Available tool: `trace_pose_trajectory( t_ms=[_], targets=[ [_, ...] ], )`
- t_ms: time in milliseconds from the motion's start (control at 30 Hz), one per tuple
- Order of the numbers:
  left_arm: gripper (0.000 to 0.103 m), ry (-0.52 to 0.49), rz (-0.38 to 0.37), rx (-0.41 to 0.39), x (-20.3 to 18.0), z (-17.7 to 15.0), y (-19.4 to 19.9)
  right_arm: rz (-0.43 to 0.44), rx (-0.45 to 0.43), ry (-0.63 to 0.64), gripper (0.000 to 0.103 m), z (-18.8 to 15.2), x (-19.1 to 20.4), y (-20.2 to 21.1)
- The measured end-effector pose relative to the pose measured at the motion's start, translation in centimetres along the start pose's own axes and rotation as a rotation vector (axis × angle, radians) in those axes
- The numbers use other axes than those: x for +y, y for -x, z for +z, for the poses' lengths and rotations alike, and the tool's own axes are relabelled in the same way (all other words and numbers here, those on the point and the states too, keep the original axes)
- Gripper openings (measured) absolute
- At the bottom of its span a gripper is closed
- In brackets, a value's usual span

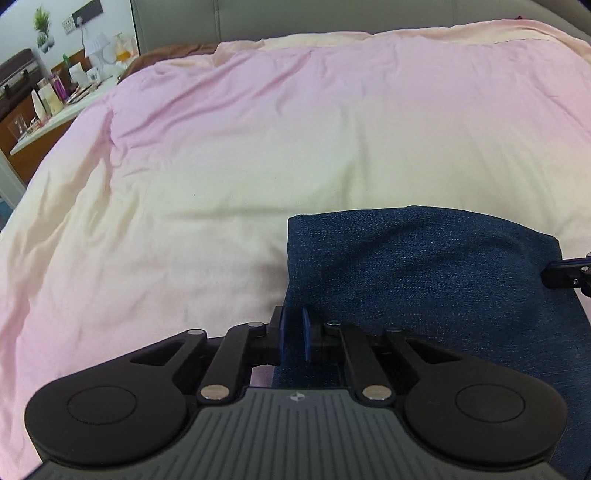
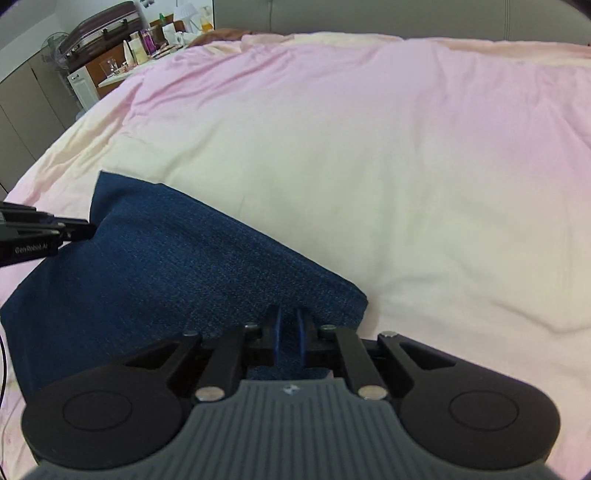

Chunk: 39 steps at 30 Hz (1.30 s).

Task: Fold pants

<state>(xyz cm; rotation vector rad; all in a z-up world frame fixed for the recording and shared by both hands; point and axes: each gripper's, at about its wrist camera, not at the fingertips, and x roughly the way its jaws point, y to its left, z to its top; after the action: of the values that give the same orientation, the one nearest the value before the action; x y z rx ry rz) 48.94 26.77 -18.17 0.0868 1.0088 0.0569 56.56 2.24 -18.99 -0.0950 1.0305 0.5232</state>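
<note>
You have one pair of pants [image 1: 424,280], dark blue denim, lying on the one quilt [image 1: 258,155] that covers the bed, pink toward the headboard and cream nearer you. In your left wrist view the denim fills the area from 3 to 6 o'clock; in your right wrist view it spreads from 9 o'clock down toward 6.

You hold two grippers. Your left gripper [image 1: 293,338] has its two blue pads nearly together with the left edge of the denim running between them, so it is pinching that edge. Your right gripper [image 2: 290,334] has its two pads closed on a strip of the same cloth near the folded corner at the fabric's right end. Each gripper shows in the other's camera: the right one's black tip pokes in at 3 o'clock of the left view, touching the cloth's right edge, and the left one reaches in at 9 o'clock of the right view, meeting the denim's upper left corner.

At 10 to 11 o'clock in both views you see one cluttered side table [image 1: 48,122] with bottles, too small to count, and one dark suitcase [image 2: 99,31].
</note>
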Motion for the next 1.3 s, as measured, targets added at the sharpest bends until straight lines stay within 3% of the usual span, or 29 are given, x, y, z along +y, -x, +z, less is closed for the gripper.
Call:
trace_pose_trajectory(
  t_ms=[133, 233, 300, 367, 433, 500, 567, 733, 833, 1100, 1300],
  targets=[
    [0.014, 0.008, 0.027, 0.02, -0.4, 0.6, 0.6, -0.003, 0.011, -0.017, 0.0, 0.0, -0.6, -0.3],
    [0.031, 0.003, 0.025, -0.007, 0.3, 0.2, 3.0, 0.01, 0.007, -0.04, 0.009, -0.1, -0.4, 1.4],
    [0.061, 0.033, -0.014, -0.012, 1.5, -0.2, 4.8, 0.046, -0.003, -0.098, 0.051, -0.5, -1.0, 3.0],
    [0.08, 0.083, -0.113, 0.008, 3.0, -0.7, 6.1, 0.093, -0.023, -0.154, 0.059, -1.6, -1.5, 4.9],
    [0.081, 0.135, -0.188, 0.042, 4.5, -1.7, 7.0, 0.145, -0.027, -0.213, 0.062, -2.9, -2.1, 6.4],
    [0.083, 0.16, -0.203, 0.073, 5.5, -2.6, 6.8, 0.201, -0.029, -0.302, 0.071, -4.7, -3.0, 7.6],
    [0.083, 0.22, -0.217, 0.109, 6.6, -3.5, 5.8, 0.244, -0.024, -0.384, 0.071, -6.4, -3.6, 7.9],
    [0.083, 0.431, -0.404, 0.118, 9.3, -5.4, 3.3, 0.307, 0.032, -0.495, 0.069, -9.9, -4.1, 6.4],
    [0.086, 0.495, -0.468, 0.148, 10.2, -6.2, 1.5, 0.356, 0.033, -0.53, 0.068, -10.7, -4.3, 5.3],
    [0.09, 0.533, -0.584, 0.149, 10.8, -7.2, -1.2, 0.399, 0.033, -0.548, 0.062, -9.9, -4.0, 1.9],
    [0.079, 0.51, -0.592, 0.115, 9.4, -6.8, -1.6, 0.398, 0.017, -0.53, 0.049, -9.0, -3.2, 0.7]
  ],
)
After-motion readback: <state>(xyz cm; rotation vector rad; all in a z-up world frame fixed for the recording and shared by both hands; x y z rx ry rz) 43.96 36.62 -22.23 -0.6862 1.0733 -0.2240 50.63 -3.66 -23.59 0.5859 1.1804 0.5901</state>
